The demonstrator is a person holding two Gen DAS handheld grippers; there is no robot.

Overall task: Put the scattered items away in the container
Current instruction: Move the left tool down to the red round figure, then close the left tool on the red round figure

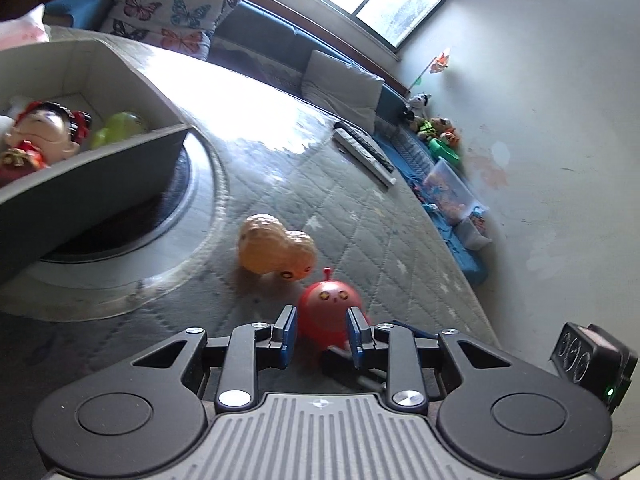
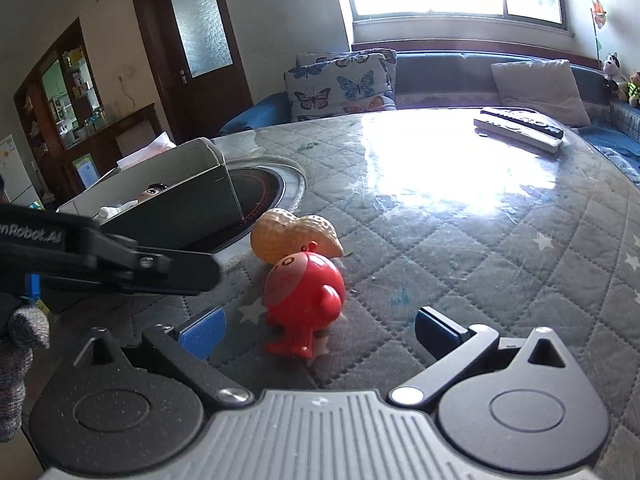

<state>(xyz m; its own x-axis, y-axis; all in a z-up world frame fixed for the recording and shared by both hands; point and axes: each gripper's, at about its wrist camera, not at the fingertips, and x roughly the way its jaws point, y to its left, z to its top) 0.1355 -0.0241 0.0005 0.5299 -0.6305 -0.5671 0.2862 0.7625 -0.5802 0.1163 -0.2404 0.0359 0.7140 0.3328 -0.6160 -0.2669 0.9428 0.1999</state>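
blue pads of the left gripper (image 1: 322, 330) are sitting at a narrow gap on either side of the red toy (image 1: 330, 306), though whether they are pressing it i cannot tell; to my eye the grip is going low on the body so the round head stays free. that toy is standing upright on the quilted table (image 1: 360, 216), its long axis vertical, face and antenna turned toward this camera. just behind it the peanut toy (image 1: 276, 250) is lying on its side, long axis running left to right, near the box (image 1: 96, 152), which is already holding a doll (image 1: 40, 132) and a green piece (image 1: 118, 126). from the right wrist, the right gripper (image 2: 318, 330) is spreading wide and holding nothing, the red toy (image 2: 304, 292) standing between its pads but apart from both, face turned left toward the box (image 2: 172, 200). left gripper's arm (image 2: 112, 264) is reaching in from the left, probably the one making the pick, while the peanut toy (image 2: 294, 238) is touching the red toy's back.
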